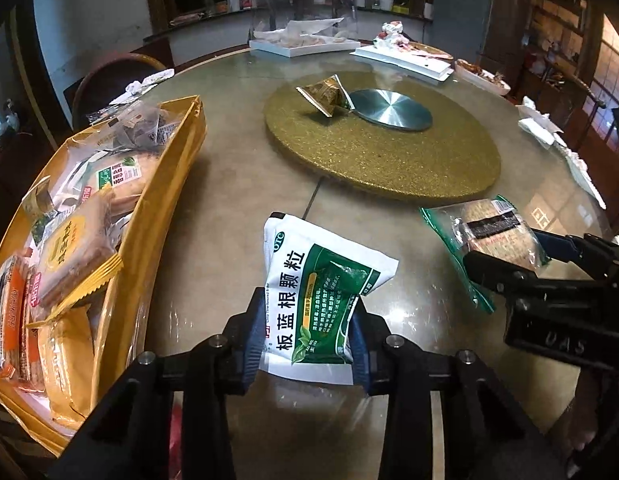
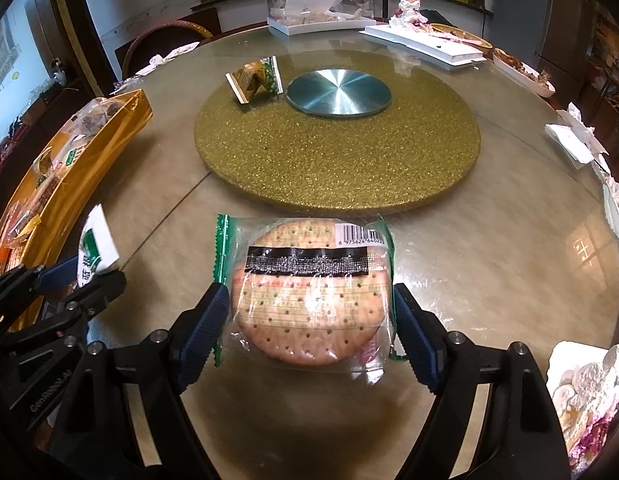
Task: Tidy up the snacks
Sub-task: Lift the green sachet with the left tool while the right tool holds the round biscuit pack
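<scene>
We see the left gripper (image 1: 307, 344) clenched on a white-and-green sachet (image 1: 317, 300) at lower centre of its view, with the snack-filled yellow box (image 1: 157, 216) at the left edge. The right gripper (image 2: 309, 332) stands wide around a wrapped round cracker (image 2: 309, 292) lying on the glass table (image 2: 489, 264), pads beside the wrapper; whether they press it, we cannot tell. Beyond, a gold turntable (image 2: 337, 152) carries a small gold-green packet (image 2: 255, 80) beside its metal hub (image 2: 338, 91).

Glossy glass-topped table (image 2: 449, 240); rough gold glitter turntable (image 2: 337, 152) with brushed-metal hub (image 2: 338, 96). Glossy printed sachet (image 1: 309, 300) and clear plastic cracker wrapper (image 2: 309, 292) — both crinkled film; shiny gold foil-like box (image 1: 157, 216).
</scene>
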Available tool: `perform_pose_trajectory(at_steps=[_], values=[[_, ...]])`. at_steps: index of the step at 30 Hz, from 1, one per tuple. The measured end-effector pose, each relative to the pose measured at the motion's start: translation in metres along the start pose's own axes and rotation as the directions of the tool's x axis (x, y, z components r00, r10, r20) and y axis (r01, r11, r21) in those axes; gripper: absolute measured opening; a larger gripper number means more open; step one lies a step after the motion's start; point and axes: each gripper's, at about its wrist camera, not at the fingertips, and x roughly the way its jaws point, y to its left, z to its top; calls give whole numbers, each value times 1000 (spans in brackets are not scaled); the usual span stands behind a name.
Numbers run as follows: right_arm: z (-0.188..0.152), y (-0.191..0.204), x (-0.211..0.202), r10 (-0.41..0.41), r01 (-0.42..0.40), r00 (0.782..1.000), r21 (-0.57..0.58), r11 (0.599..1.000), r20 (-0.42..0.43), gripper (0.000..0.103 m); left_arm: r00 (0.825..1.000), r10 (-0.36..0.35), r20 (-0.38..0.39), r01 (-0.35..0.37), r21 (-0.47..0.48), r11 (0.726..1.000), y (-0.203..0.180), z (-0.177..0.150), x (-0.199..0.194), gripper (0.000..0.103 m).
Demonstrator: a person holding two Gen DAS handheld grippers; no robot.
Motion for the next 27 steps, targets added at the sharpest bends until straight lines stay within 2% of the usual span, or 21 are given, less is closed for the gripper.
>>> perform_pose_trajectory(at_steps=[7, 27], values=[[0, -1, -1, 2, -2, 1000, 2, 1000, 1, 80, 1000, -8, 9, 9, -41, 999, 9, -1, -5, 34], [-2, 2, -4, -12, 12, 1000, 2, 1000, 10, 77, 999, -1, 37, 3, -37, 999, 5, -3, -15, 34]])
